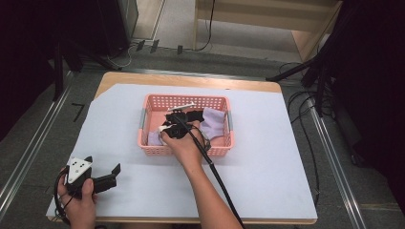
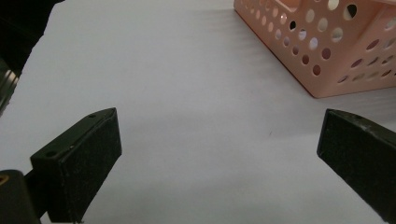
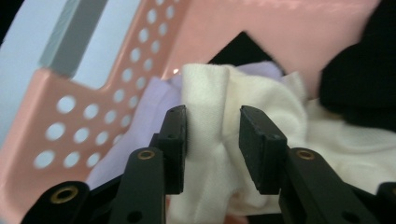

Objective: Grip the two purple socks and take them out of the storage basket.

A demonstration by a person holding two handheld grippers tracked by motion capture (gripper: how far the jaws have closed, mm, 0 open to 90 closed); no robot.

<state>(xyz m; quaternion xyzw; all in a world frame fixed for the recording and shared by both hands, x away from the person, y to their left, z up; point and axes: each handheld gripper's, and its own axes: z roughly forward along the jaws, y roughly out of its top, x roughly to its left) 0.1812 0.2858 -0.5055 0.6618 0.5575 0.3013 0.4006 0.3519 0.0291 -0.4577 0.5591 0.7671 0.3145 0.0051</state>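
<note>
A pink perforated basket (image 1: 184, 99) stands mid-table with several cloths in it. In the right gripper view a cream-white cloth (image 3: 210, 86) lies bunched against the basket wall (image 3: 140, 70), and my right gripper (image 3: 212, 116) is shut on a raised fold of it. A lilac cloth (image 3: 154, 100) lies beside it and a black cloth (image 3: 359, 88) behind. From above, my right gripper (image 1: 168, 129) reaches into the basket's near left part, beside lilac cloth (image 1: 216, 121) and black cloth (image 1: 195, 116). My left gripper (image 1: 102, 164) rests at the table's near left, open and empty, facing the basket (image 2: 327, 56) across bare sheet (image 2: 219, 126).
A white sheet (image 1: 267, 143) covers the wooden table. A black cable (image 1: 217, 179) trails from my right gripper over the forearm to the near edge. The basket has grey handles (image 1: 142, 119) at its ends. Stands and cables crowd the floor around the table.
</note>
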